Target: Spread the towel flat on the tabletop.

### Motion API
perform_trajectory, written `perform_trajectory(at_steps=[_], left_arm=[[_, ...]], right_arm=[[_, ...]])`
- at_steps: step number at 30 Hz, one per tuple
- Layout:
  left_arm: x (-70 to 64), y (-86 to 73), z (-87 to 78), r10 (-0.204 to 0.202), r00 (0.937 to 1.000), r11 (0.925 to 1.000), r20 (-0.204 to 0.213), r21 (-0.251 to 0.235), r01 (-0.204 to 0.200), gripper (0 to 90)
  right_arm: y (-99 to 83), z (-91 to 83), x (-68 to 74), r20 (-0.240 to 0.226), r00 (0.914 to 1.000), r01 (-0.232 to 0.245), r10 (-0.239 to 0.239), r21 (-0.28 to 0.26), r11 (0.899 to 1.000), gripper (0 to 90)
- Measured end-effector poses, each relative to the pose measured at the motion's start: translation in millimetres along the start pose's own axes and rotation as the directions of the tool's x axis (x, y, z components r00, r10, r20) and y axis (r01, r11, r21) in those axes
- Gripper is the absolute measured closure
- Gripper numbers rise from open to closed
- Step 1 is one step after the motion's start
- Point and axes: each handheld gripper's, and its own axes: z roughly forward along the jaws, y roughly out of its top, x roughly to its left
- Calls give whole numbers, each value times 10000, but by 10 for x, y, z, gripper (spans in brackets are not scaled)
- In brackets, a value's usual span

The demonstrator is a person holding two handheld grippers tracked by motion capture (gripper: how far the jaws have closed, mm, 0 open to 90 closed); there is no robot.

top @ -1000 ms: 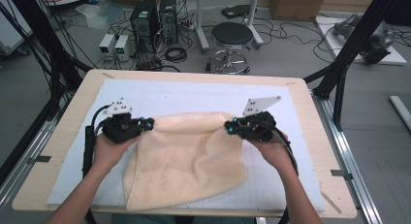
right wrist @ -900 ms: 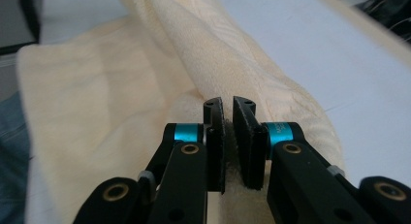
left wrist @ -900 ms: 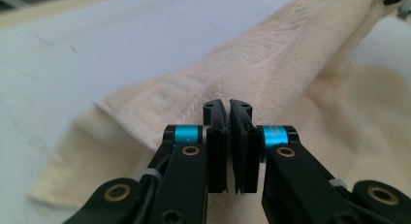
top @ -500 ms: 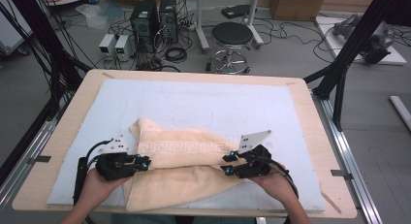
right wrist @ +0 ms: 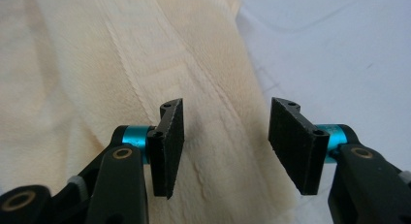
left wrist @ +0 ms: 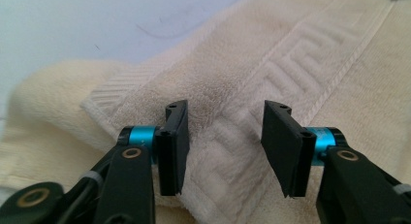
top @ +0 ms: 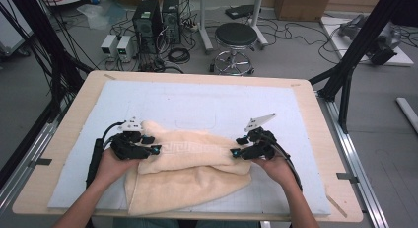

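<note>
A cream towel (top: pixel 190 171) with a key-pattern border lies folded over itself on the pale blue mat (top: pixel 197 104), near the table's front edge. My left gripper (top: pixel 154 148) rests at the left end of the folded-over border, open, with the towel (left wrist: pixel 228 83) lying under the gap and nothing pinched. My right gripper (top: pixel 235 152) sits at the right end of the same fold, also open. Its jaws stand apart over the towel's border strip (right wrist: pixel 213 136), whose edge runs just right of centre onto bare mat (right wrist: pixel 339 49).
The wooden table (top: pixel 320 129) frames the mat on all sides. Bare mat stretches beyond the towel toward the far edge. On the floor behind stand a round stool (top: pixel 236 38), computer towers (top: pixel 157 20) and cables. Black frame posts (top: pixel 360 45) rise at the right.
Both grippers carried the towel's far edge toward the person, folding it over the near half. Both jaws have since opened and let go of the border.
</note>
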Motion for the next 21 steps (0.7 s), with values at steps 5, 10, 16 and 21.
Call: perform_trajectory(at_steps=[5,10,16,21], left_arm=[[-51,-61,83,238,9995,9995,-227,191,-233,714],[-80,-47,-17,236,9987,9990,-452,-378,-253,778],[-90,54,-176,157,9987,9941,-482,-1061,-208,801],[-118,161,-328,252,9983,9874,-527,-1548,-331,801]], right_arm=[[-44,73,90,-327,9983,485,-481,93,9988,785],[9,-64,172,123,9945,1041,-1036,-500,9933,828],[75,-275,214,356,9934,1130,-1093,-1290,9852,834],[224,-480,301,706,9870,1550,-1447,-1735,9725,834]])
